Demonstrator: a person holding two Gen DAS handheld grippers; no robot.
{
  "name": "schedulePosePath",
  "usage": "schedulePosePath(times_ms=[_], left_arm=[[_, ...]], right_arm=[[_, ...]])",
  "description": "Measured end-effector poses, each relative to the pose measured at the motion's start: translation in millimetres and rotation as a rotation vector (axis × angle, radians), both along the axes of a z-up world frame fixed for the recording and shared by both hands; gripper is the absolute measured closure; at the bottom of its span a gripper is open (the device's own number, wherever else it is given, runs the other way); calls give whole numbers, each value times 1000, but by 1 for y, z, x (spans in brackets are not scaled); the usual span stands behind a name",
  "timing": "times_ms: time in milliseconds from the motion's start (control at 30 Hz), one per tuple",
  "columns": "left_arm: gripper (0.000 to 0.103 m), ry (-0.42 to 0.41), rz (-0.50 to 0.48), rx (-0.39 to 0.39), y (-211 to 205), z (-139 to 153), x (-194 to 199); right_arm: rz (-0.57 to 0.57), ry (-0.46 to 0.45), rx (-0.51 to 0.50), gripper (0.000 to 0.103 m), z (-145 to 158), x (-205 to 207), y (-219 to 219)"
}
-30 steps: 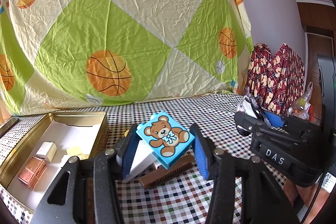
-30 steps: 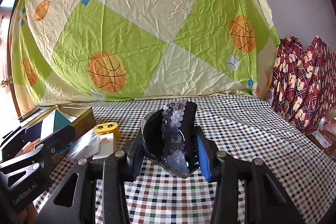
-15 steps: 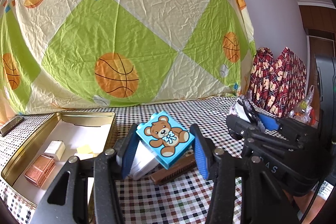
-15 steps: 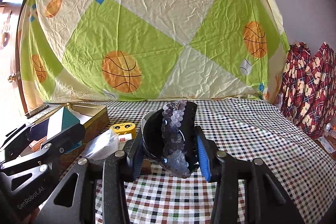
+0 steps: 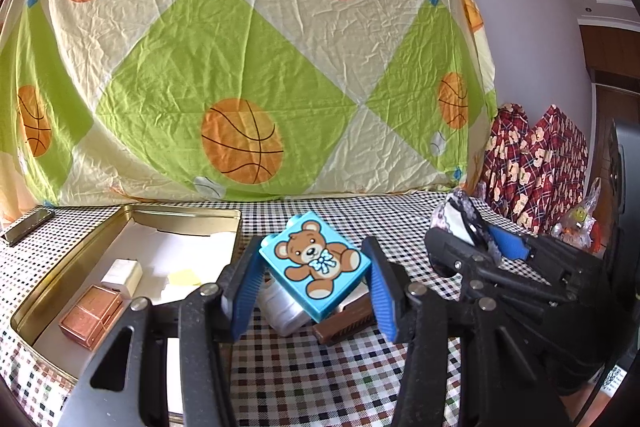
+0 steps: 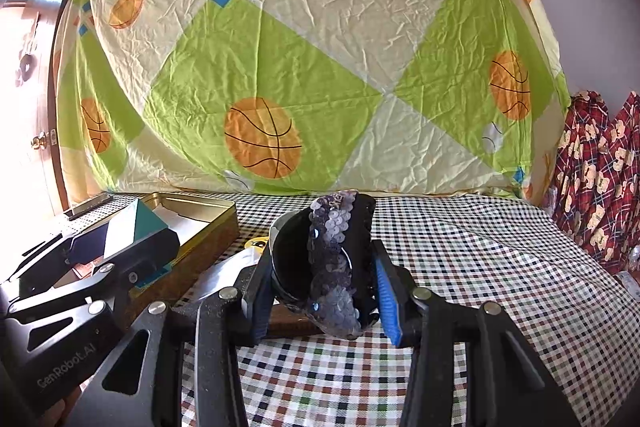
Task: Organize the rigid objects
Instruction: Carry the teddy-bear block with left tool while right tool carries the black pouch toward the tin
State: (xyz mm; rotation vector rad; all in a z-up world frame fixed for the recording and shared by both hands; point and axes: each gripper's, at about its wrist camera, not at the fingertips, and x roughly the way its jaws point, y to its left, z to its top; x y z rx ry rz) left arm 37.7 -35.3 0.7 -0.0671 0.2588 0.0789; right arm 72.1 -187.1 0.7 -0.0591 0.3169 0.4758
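Above the checkered tabletop [image 5: 328, 379], both tongs carry loads.
Left tongs [image 5: 314, 281] pinch a tilted bear block [image 5: 316, 265]; right tongs [image 6: 322, 287] clamp a sequined pouch [image 6: 332, 259], both level.

Showing a brown teddy bear with a pale blue bow on the bright blue square toy block [image 5: 316, 265]. Gleaming gold along the rim of the rectangular metal tin [image 5: 128, 217], white inside, beside a shiny copper-pink faceted box [image 5: 91, 321] and a small cream-white block [image 5: 122, 271]. Glittering in lilac sequins over black on the sequinned round case [image 6: 332, 259]. Wearing a multicolour small-check cloth on the surface [image 6: 480, 267]. Displaying orange basketballs on green and cream diamonds across the hanging wrinkled bedsheet [image 5: 256, 67].
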Motion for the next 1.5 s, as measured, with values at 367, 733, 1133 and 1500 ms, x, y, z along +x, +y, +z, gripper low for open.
schedulePosePath(times_ms=[367,733,1133,1500], left_arm=[[54,-24,26,-10,14,2,-12],[54,-40,44,-20,27,2,-21],[54,-48,62,-17,39,3,-27],[54,-49,78,-37,53,4,-32]], right_arm=[[36,-5,0,56,1,-10,13],[68,-28,-1,56,3,-21,25],[88,-36,2,56,4,-28,34],[121,-43,-7,56,4,-34,46]])
